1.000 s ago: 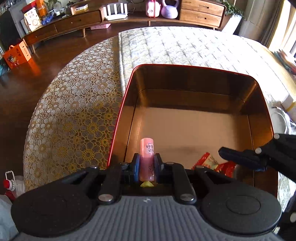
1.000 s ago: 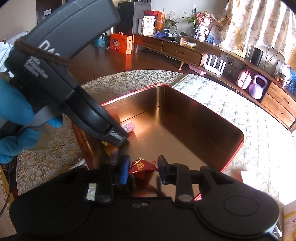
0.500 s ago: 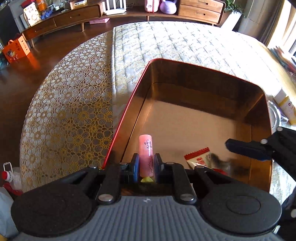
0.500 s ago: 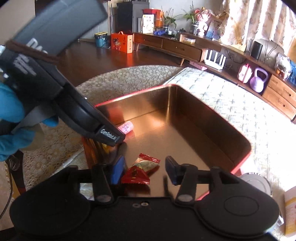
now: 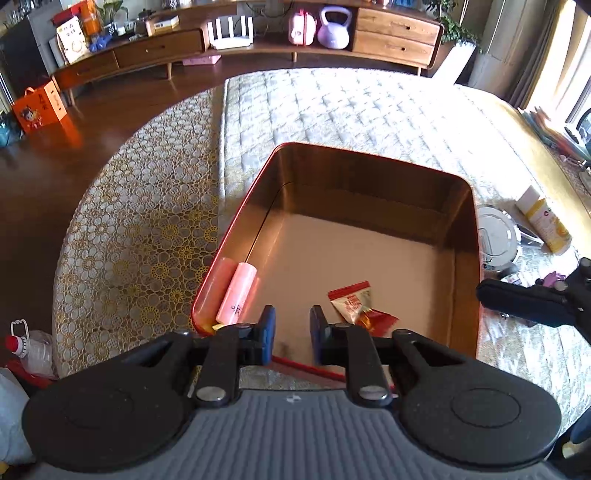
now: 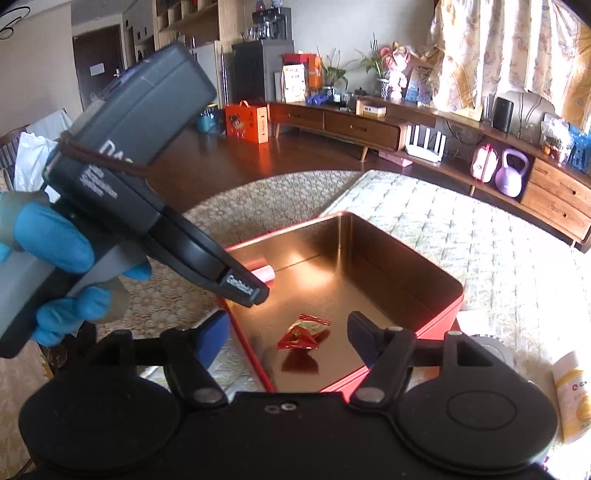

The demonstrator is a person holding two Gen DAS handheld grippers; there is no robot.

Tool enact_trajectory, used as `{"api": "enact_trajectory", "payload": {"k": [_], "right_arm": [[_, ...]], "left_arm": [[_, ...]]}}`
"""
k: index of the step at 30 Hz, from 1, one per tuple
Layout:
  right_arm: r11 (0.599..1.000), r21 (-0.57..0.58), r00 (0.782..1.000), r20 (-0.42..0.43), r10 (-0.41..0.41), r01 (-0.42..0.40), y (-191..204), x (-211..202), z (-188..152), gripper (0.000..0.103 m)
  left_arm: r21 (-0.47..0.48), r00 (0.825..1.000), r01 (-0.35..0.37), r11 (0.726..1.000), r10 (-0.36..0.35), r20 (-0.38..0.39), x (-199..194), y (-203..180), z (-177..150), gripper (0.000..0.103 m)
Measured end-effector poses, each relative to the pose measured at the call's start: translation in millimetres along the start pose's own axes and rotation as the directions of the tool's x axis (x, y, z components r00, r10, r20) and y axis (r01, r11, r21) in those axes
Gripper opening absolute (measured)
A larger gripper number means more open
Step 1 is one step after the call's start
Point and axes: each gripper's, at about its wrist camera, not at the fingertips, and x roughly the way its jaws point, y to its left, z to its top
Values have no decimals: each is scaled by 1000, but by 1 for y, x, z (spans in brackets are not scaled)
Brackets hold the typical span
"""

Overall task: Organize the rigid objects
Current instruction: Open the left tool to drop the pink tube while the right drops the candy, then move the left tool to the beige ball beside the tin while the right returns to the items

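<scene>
I see a dark, glossy wooden floor (image 5: 44,173) running to a long low wooden sideboard (image 6: 354,125) along the far wall. On its lower shelf sit a white router (image 5: 231,33) and a lilac kettlebell (image 6: 511,172). An orange gift box (image 6: 246,122) stands on the floor. Floral curtains (image 6: 491,51) hang at right, with daylight coming through. Potted plants (image 6: 334,75) top the sideboard.

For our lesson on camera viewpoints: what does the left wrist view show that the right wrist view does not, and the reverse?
Only the left wrist view shows the round silver lid beside the tin in full. Only the right wrist view shows the blue-gloved hand holding the left gripper. Both show the red tin, the pink tube and the red candy wrappers inside it, and the yellow bottle.
</scene>
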Motion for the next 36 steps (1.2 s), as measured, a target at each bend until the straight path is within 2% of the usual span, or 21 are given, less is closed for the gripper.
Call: {"api": "enact_trajectory", "payload": {"k": [3, 14, 15, 17, 18, 19, 25, 28, 36], "right_arm": [[1000, 21, 999, 33, 8, -9, -5, -21, -4, 81], [992, 97, 995, 53, -80, 75, -33, -80, -43, 85], [991, 105, 995, 53, -89, 83, -35, -84, -46, 85], [988, 124, 993, 57, -105, 98, -40, -90, -52, 87], [985, 137, 992, 59, -111, 102, -44, -93, -54, 87], [983, 150, 992, 59, -112, 102, -47, -93, -56, 88], [976, 179, 989, 58, -137, 125, -66, -101, -74, 91], [971, 189, 985, 56, -161, 147, -76, -106, -86, 95], [955, 245, 983, 37, -180, 165, -98, -109, -106, 96]], "left_arm": [[1, 1000, 1, 1000, -1, 28, -11, -4, -5, 27], [10, 995, 24, 1000, -25, 101, -35, -30, -23, 28], [11, 994, 28, 1000, -29, 108, -37, -33, -25, 31], [14, 992, 28, 1000, -30, 125, -40, -38, -29, 48], [13, 990, 28, 1000, -29, 138, -41, -41, -31, 68], [14, 988, 24, 1000, -26, 155, -43, -44, -34, 75], [79, 983, 16, 997, -31, 181, -45, -68, -43, 77], [140, 977, -24, 990, -7, 211, -43, -88, -49, 83], [193, 971, -123, 973, 77, 226, -14, -126, -53, 83]]}}
